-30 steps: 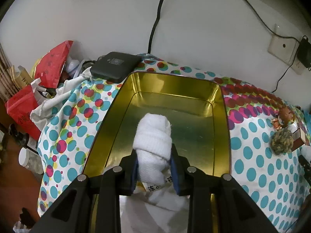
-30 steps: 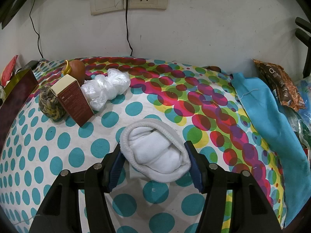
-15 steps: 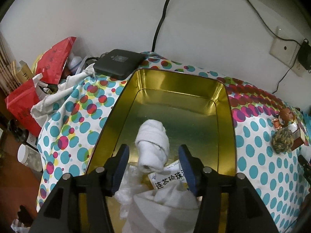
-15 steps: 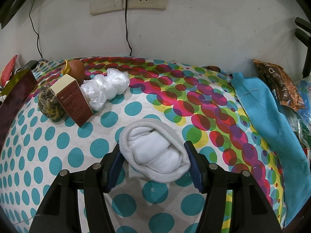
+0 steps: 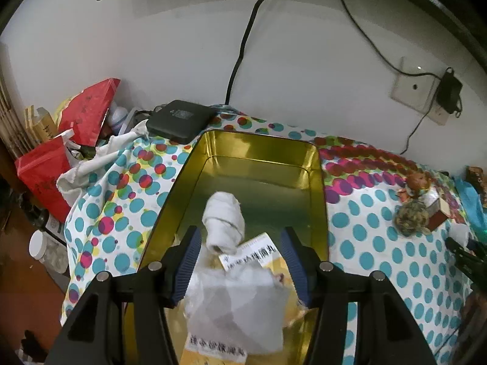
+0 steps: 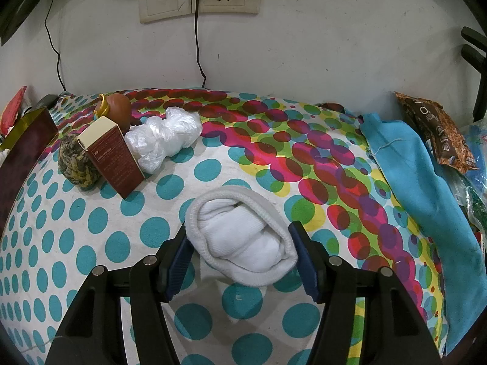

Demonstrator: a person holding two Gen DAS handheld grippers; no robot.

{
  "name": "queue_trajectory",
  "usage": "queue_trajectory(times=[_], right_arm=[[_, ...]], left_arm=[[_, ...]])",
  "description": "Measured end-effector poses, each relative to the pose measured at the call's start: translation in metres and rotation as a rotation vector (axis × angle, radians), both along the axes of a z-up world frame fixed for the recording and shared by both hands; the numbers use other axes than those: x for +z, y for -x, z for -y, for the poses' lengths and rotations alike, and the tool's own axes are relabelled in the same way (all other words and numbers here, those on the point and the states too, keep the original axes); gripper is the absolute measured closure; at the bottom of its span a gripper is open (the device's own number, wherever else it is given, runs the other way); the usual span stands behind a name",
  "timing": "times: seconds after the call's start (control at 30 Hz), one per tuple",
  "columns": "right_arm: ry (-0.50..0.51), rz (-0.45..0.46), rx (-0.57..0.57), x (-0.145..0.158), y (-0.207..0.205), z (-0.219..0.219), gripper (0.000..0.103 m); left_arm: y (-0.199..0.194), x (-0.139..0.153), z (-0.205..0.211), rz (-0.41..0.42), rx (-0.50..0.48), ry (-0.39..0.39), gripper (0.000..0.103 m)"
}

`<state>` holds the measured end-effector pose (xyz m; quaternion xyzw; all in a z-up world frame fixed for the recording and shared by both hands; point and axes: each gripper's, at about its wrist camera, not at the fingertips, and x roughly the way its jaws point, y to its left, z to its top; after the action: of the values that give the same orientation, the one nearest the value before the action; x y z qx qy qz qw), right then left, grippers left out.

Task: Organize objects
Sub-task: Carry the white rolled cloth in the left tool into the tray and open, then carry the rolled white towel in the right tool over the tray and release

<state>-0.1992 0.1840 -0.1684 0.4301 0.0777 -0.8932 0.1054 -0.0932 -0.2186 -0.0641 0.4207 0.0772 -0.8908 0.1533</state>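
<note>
the left gripper (image 5: 240, 261) has just been opening its jaws, which stand spread clear of a rolled white sock (image 5: 224, 223) lying inside the gold tin (image 5: 320, 194) among paper packets (image 5: 243, 301). the right gripper (image 6: 243, 257) has its jaws pinching a second rolled sock (image 6: 243, 238) on the dotted tablecloth (image 6: 100, 231), with a maroon box (image 6: 111, 155) and plastic bag (image 6: 164, 138) beyond.

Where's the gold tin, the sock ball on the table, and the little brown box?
gold tin (image 5: 316, 182), left wrist view, right inner wall.
sock ball (image 6: 240, 240), right wrist view, its middle.
brown box (image 6: 117, 161), right wrist view, printed front face.
</note>
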Motion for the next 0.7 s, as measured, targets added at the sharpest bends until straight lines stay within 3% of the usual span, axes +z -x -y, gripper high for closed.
queue_trajectory(times=[0.17,0.6,0.7], right_arm=[[-0.009,-0.004,-0.001,-0.001,0.0,0.0,0.045],[-0.062,-0.032,0.011,0.002,-0.008,0.012,0.048],[-0.064,-0.033,0.011,0.002,-0.008,0.012,0.048]], left_arm=[[-0.023,0.007,-0.015,-0.031,-0.005,-0.023,0.046],[-0.08,0.012,-0.105,-0.123,-0.105,0.106,0.043],[-0.088,0.009,-0.125,-0.134,-0.136,0.17,0.043]])
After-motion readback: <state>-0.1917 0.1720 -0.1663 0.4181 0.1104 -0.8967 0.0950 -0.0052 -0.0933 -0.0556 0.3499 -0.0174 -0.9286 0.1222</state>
